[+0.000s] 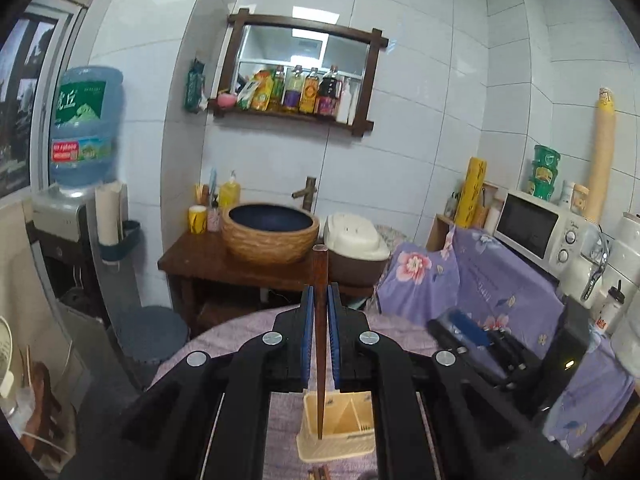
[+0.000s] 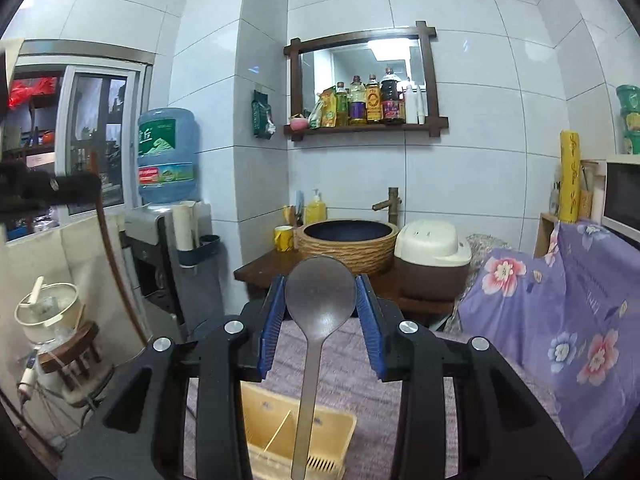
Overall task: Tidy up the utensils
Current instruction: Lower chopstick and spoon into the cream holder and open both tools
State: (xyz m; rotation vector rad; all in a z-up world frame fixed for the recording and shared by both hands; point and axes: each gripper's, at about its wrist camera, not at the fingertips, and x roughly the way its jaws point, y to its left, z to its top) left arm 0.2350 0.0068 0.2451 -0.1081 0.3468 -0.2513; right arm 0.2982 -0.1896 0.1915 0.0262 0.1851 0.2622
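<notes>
My left gripper (image 1: 320, 292) is shut on a dark wooden chopstick (image 1: 320, 264), which stands upright between the blue pads. Its thin end hangs over a cream plastic utensil holder (image 1: 352, 444) on the purple-clothed table (image 1: 400, 332). My right gripper (image 2: 321, 280) is shut on a metal spoon (image 2: 320, 300), gripped by the sides of its bowl. The handle hangs down over the same holder (image 2: 272, 432). In the right wrist view, the left gripper (image 2: 48, 190) shows at the far left, with its chopstick (image 2: 116, 264) hanging below it.
More dark chopsticks (image 1: 318, 472) lie on the cloth in front of the holder. Beyond the table stand a wooden washstand with a woven basin (image 2: 348, 248) and a rice cooker (image 2: 432, 252). A microwave (image 1: 536, 228) sits on a flowered cover at the right, and a water dispenser (image 1: 84, 128) at the left.
</notes>
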